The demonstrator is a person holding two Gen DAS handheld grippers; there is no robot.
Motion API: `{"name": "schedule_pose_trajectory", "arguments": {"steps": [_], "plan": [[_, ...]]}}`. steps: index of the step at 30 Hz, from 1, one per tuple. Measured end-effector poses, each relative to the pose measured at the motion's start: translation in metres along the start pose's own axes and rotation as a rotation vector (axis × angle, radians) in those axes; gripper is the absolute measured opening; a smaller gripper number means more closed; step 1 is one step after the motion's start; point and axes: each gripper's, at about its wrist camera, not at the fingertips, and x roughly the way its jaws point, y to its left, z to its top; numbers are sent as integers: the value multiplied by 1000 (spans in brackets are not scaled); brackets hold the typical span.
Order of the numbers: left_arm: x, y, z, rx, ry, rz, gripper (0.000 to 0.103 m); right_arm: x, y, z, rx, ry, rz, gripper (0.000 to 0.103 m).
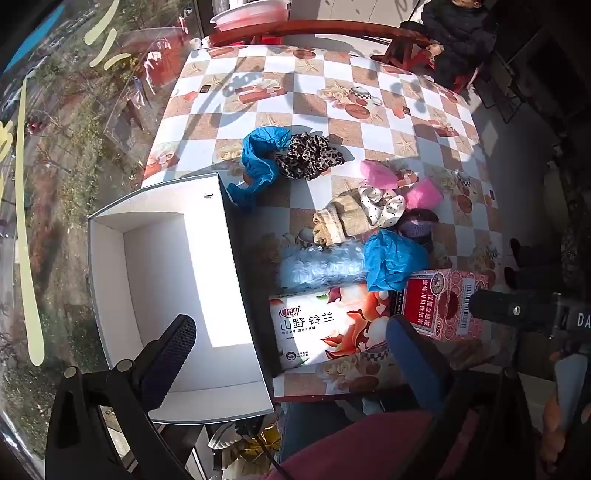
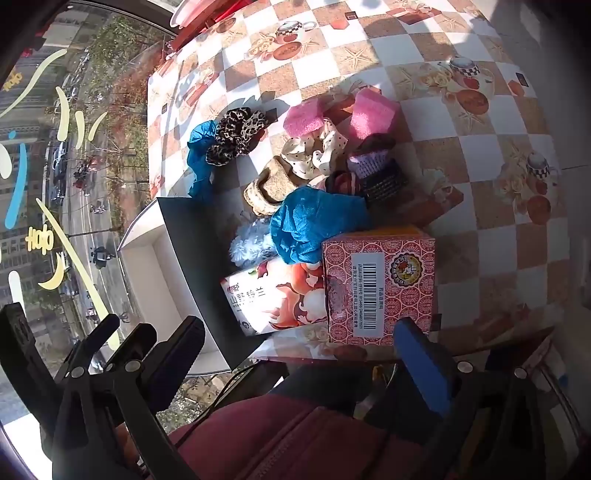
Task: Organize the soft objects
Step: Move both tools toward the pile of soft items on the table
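Note:
Soft objects lie in a heap on the checkered table (image 1: 332,122): a blue cloth (image 1: 391,258) (image 2: 314,221), a fluffy light-blue piece (image 1: 317,266), a beige knit (image 1: 340,221), a dotted white scrunchie (image 1: 380,206), two pink sponges (image 1: 376,173) (image 2: 373,114), a leopard scrunchie (image 1: 306,155) (image 2: 236,133) and a second blue cloth (image 1: 258,155). A white open box (image 1: 166,280) stands at the left, empty. My left gripper (image 1: 291,339) is open over the box's near right wall. My right gripper (image 2: 303,339) is open at the table's near edge.
A tissue pack (image 1: 325,325) (image 2: 277,295) and a red patterned carton (image 1: 447,302) (image 2: 376,284) lie at the near table edge. A window with a street below is on the left. A person sits at the far right (image 1: 458,33). A basin (image 1: 251,14) is behind the table.

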Motion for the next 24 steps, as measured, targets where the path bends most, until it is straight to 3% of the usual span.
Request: {"name": "schedule_pose_trajectory", "arguments": {"steps": [16, 24], "plan": [[6, 7, 4, -23, -8, -34, 103, -3, -2, 3, 7, -14, -11, 103], [19, 13, 26, 6, 11, 14, 103, -11, -31, 12, 95, -45, -33, 103]]}}
